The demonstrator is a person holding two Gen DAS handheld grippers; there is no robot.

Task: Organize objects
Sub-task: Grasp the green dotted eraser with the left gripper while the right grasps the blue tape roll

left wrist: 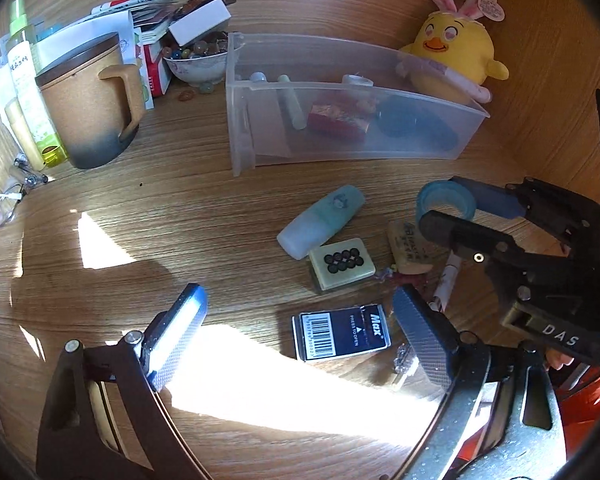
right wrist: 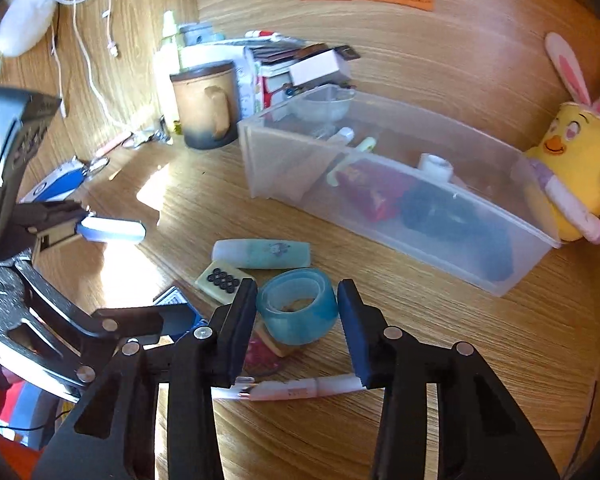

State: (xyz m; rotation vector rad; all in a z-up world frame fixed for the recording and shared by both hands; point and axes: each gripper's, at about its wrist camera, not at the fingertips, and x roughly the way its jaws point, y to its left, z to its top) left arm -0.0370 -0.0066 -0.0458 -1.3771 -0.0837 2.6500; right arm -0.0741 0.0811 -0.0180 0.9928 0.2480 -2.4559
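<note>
Left gripper [left wrist: 300, 336] spread wide, jaws apart and holding nothing. Between those jaws, toward the right one: Max staple box [left wrist: 341, 332] flat on the wooden desk [left wrist: 220, 208]. Just ahead of them: mahjong tile [left wrist: 342, 264] touching a pale teal tube [left wrist: 320, 221]. Right gripper [right wrist: 298, 328] parted around the blue tape roll [right wrist: 297, 306], fingers beside it with slight gaps. Beyond both: clear plastic bin [right wrist: 520, 224], yellow chick plush [right wrist: 580, 168] at its right end.
</note>
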